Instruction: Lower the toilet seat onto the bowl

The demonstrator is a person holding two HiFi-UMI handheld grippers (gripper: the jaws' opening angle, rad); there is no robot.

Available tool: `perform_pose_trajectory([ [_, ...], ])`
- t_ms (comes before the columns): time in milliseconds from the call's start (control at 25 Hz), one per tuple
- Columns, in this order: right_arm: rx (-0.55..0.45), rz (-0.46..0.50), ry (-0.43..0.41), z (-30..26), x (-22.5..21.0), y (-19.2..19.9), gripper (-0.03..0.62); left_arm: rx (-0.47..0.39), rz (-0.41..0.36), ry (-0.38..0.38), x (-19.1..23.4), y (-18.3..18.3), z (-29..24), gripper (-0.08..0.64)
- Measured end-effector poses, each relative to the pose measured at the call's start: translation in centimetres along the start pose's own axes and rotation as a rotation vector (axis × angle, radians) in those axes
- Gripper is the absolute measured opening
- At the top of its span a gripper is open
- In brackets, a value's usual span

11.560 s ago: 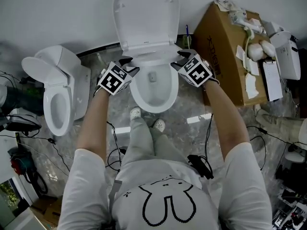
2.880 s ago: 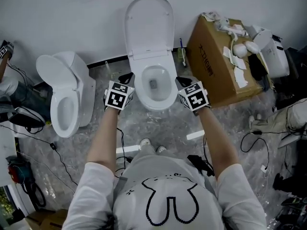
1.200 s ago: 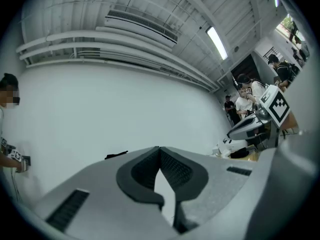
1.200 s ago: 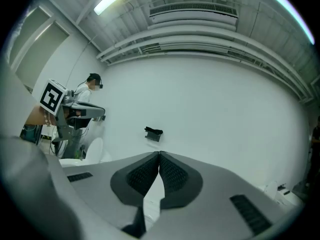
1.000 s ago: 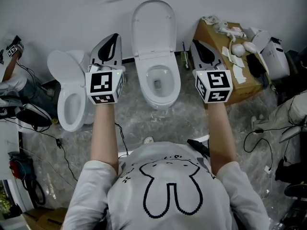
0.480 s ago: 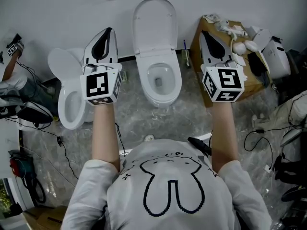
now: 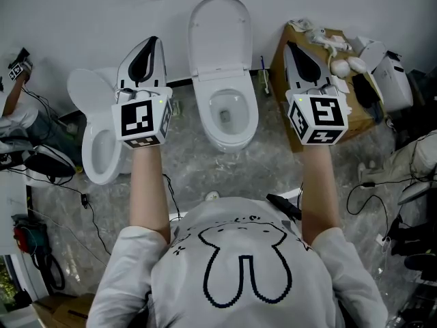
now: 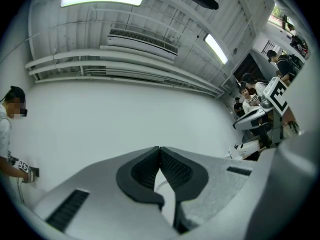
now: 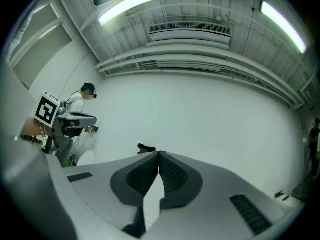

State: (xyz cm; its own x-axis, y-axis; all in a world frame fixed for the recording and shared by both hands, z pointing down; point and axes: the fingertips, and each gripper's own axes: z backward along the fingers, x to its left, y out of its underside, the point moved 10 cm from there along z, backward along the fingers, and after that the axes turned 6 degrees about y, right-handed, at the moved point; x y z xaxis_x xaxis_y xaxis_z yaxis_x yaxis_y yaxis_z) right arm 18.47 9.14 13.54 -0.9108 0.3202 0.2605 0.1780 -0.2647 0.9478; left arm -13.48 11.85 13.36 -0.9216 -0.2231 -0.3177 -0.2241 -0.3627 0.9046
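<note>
While the white wall (image 7: 82, 5) fills the far side of the scene and a grey marbled floor (image 7: 205, 173) spreads below it, a person in a white shirt with a rabbit outline (image 7: 235, 272) stands at the near edge with both arms stretched forward. The middle toilet stands against the wall straight ahead of the person. Its toilet seat (image 7: 218, 36) stands upright with the lid, leaning back on the wall, and the bowl (image 7: 232, 145) below lies uncovered. A second toilet (image 7: 89, 159), its lid also up, stands to the left. A cardboard box (image 7: 358, 118) with white parts heaped on top sits to the right.

The left gripper (image 7: 151, 41) is held out between the two toilets, well apart from the seat. Its own view shows the ribbed pads (image 8: 172, 169) pressed together at the tips with nothing between them, only bare wall beyond. The right gripper (image 7: 290, 45) is held out over the left edge of the box, to the right of the bowl. Its pads (image 9: 170, 174) likewise meet at the tips and pinch nothing. Each gripper carries a marker cube (image 7: 142, 120) near the wrist. Thin black cables (image 7: 369, 190) trail across the floor at the right.
</note>
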Motion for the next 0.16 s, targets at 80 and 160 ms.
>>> perform_pose_trajectory([
  [80,-0.001,0.004,-0.001,0.07,-0.03,0.03,0.029,-0.004,-0.006,0.002,-0.13,-0.15,-0.04,0.009],
  [160,-0.002,0.009,-0.002,0.16,-0.07,0.01,0.029,-0.006,-0.014,0.004,-0.30,-0.33,-0.12,0.009],
])
